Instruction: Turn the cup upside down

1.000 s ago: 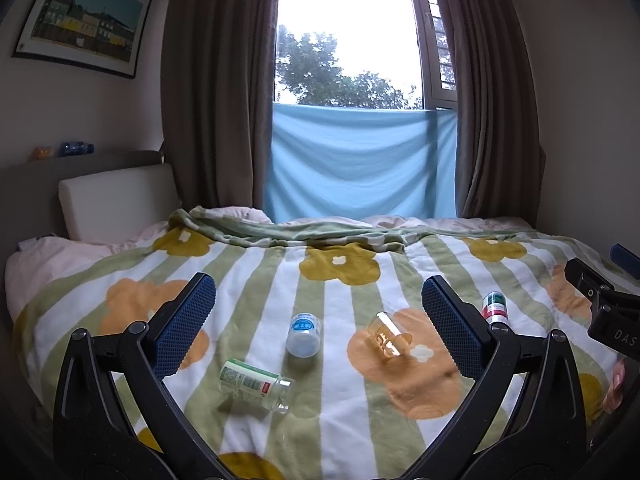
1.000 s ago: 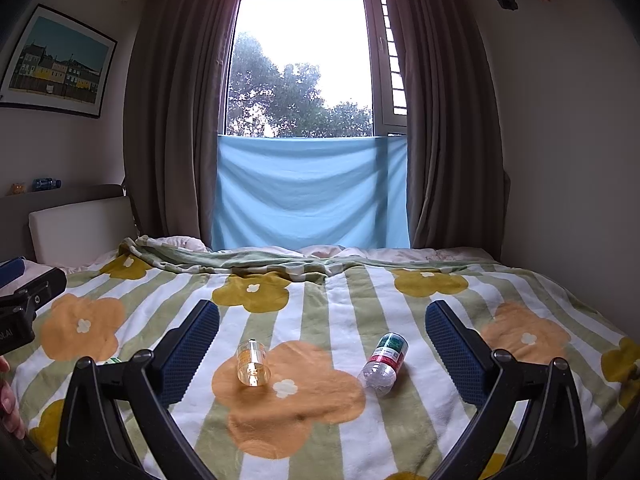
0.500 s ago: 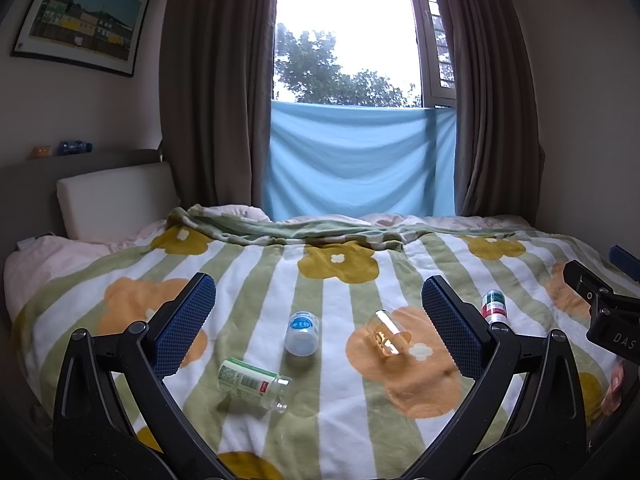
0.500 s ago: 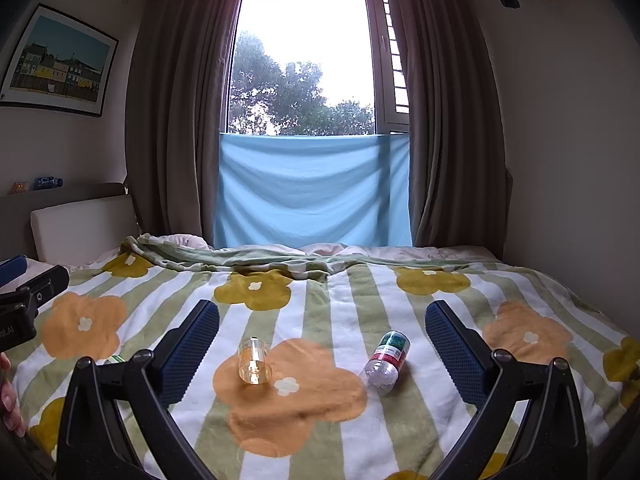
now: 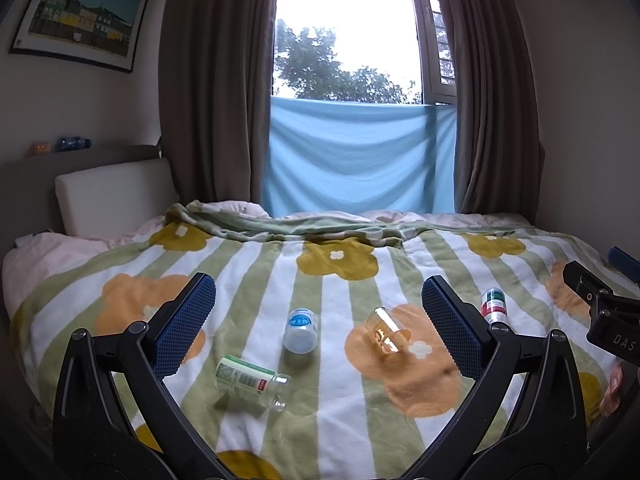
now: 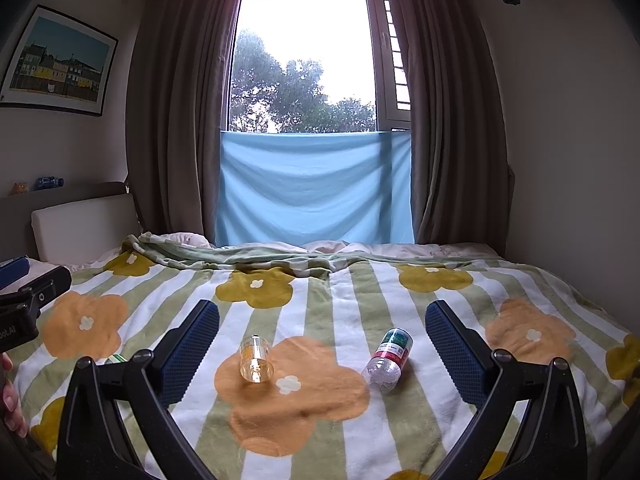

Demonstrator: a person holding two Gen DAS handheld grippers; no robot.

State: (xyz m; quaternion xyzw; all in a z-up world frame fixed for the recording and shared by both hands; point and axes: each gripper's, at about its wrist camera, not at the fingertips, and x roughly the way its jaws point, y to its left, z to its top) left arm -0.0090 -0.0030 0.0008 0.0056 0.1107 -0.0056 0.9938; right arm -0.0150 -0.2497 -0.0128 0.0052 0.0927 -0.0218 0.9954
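Observation:
A small clear amber cup [image 5: 387, 331] lies on its side on an orange flower of the striped blanket; it also shows in the right wrist view [image 6: 255, 359]. My left gripper [image 5: 319, 324] is open and empty, held above the blanket, with the cup just inside its right finger. My right gripper [image 6: 322, 344] is open and empty, with the cup between its fingers, nearer the left one. Each gripper's body shows at the edge of the other's view.
A white bottle with a blue cap [image 5: 301, 329], a green-labelled clear bottle [image 5: 251, 381] and a red-and-green-labelled bottle [image 5: 493, 306], the last also in the right wrist view [image 6: 390, 354], lie on the bed [image 5: 240, 264]. A headboard cushion [image 5: 112, 194] and curtained window stand behind.
Both views have shifted very slightly; the objects on the blanket have not moved and both grippers stay open.

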